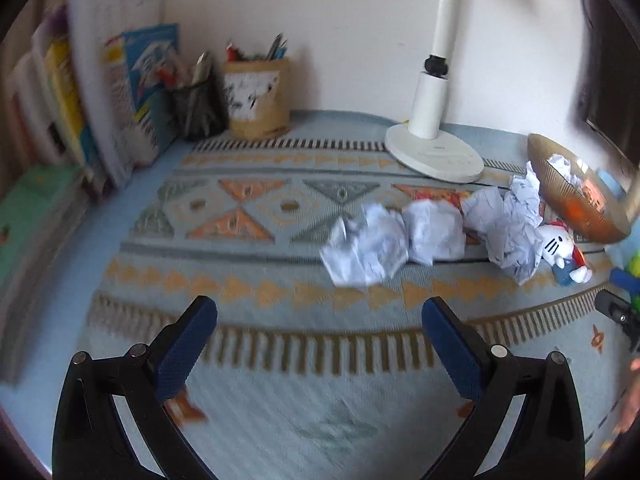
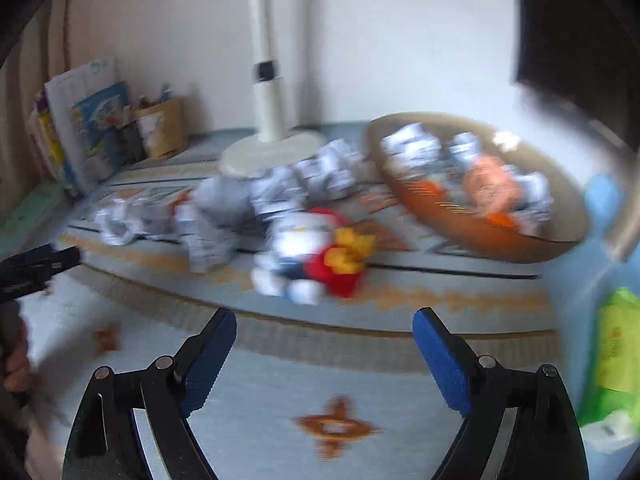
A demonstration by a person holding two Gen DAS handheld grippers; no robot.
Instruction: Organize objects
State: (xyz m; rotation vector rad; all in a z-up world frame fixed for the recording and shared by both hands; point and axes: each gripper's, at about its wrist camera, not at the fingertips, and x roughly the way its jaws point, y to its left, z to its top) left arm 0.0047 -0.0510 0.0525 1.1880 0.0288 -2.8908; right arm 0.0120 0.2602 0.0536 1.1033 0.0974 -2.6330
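Observation:
Several crumpled paper balls (image 1: 368,246) lie in a row on the patterned blue cloth (image 1: 256,208), leading right to a wooden bowl (image 1: 568,196) that holds more paper. A small white cat plush toy (image 1: 560,248) in red and blue lies beside the bowl. In the right wrist view the same plush toy (image 2: 308,252) and paper balls (image 2: 216,220) lie ahead of the bowl (image 2: 480,208), which is blurred. My left gripper (image 1: 320,316) hangs open over bare cloth, short of the paper. My right gripper (image 2: 324,328) is open too, nothing between its blue pads, just short of the plush.
A white lamp base (image 1: 434,152) stands at the back. Books (image 1: 100,92) lean at the far left beside a black pen holder (image 1: 198,108) and a tan pen holder (image 1: 258,98). A green packet (image 2: 616,344) lies at the right edge. The left gripper's tip (image 2: 36,268) and a hand (image 2: 16,364) show at left.

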